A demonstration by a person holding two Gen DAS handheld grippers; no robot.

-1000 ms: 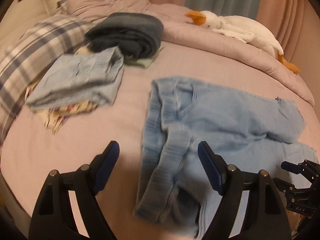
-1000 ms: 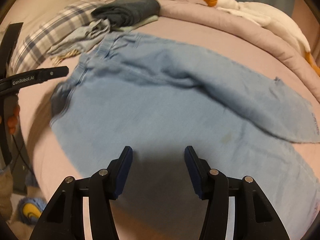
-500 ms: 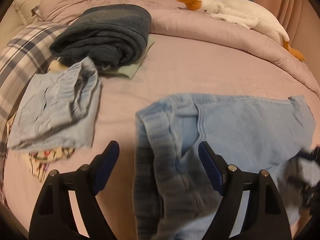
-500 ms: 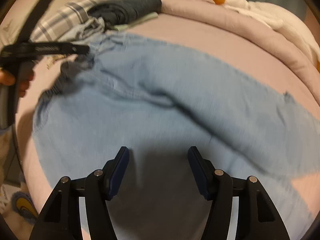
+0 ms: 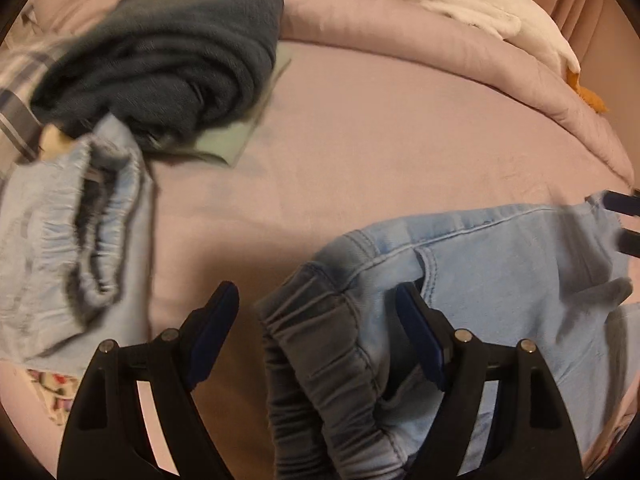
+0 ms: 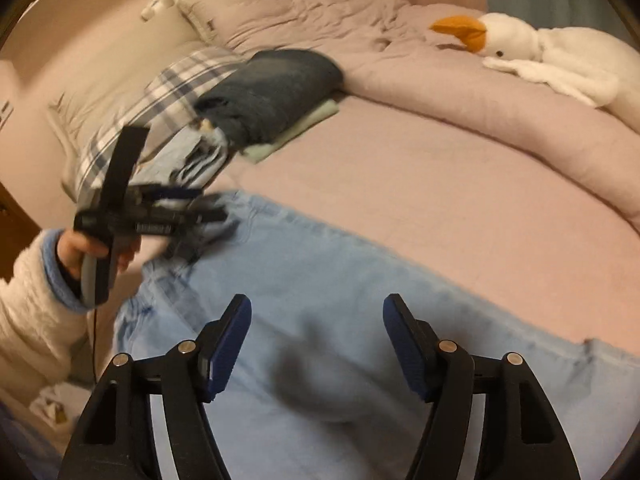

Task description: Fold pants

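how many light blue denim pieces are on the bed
2. One pair of light blue pants lies spread across the near side of the bed. A second folded light blue pair sits beside the dark folded garment. More may be hidden underneath.

Light-blue pants (image 6: 360, 300), mauve sheet (image 6: 420, 184), plaid pillow (image 6: 168, 96)

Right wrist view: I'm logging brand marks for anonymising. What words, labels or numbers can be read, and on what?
Left claw: a pale line of lettering on its black body, too blurred to read.
Light blue pants, plush goose, folded clothes: no readable text.
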